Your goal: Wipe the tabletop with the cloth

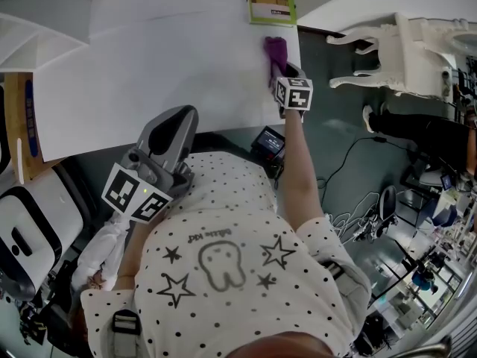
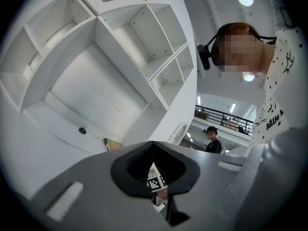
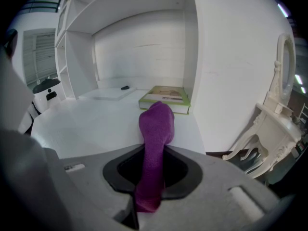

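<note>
A purple cloth (image 1: 275, 51) is clamped in my right gripper (image 1: 287, 74), which is shut on it at the right side of the white tabletop (image 1: 164, 66). In the right gripper view the cloth (image 3: 155, 143) runs up from between the jaws and folds over onto the tabletop (image 3: 96, 124). My left gripper (image 1: 168, 142) is held back near the person's chest, off the near table edge. It tilts upward and its jaws are shut with nothing between them (image 2: 153, 170).
A green-edged book (image 1: 270, 0) lies at the far right of the table; it shows as the book (image 3: 166, 99) just beyond the cloth. A white ornate chair (image 1: 391, 47) stands right of the table. White shelves (image 2: 106, 57) rise behind. A white machine (image 1: 30, 230) sits at left.
</note>
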Demonstrator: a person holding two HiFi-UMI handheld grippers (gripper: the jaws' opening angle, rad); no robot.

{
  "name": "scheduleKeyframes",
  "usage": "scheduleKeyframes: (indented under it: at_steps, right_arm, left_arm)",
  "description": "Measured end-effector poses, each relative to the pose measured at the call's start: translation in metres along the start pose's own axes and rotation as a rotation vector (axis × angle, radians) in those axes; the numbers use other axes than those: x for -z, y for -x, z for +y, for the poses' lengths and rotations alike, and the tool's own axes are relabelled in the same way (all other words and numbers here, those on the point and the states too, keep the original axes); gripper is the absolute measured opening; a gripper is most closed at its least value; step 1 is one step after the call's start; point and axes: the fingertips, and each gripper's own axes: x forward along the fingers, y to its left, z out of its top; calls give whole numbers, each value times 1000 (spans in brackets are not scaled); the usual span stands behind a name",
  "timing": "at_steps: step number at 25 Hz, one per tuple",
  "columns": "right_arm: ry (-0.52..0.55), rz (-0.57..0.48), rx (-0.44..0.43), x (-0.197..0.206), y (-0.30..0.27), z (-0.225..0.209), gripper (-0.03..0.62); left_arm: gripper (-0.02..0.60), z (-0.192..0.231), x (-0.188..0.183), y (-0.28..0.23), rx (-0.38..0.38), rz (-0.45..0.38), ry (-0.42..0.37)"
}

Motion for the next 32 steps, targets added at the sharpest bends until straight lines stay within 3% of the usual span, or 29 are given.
scheduleKeyframes:
  at_steps: [32]
  right_arm:
    - [-3, 42, 94, 10, 12, -52, 75]
  left_arm:
    - [-5, 7, -11, -5, 12, -1, -9]
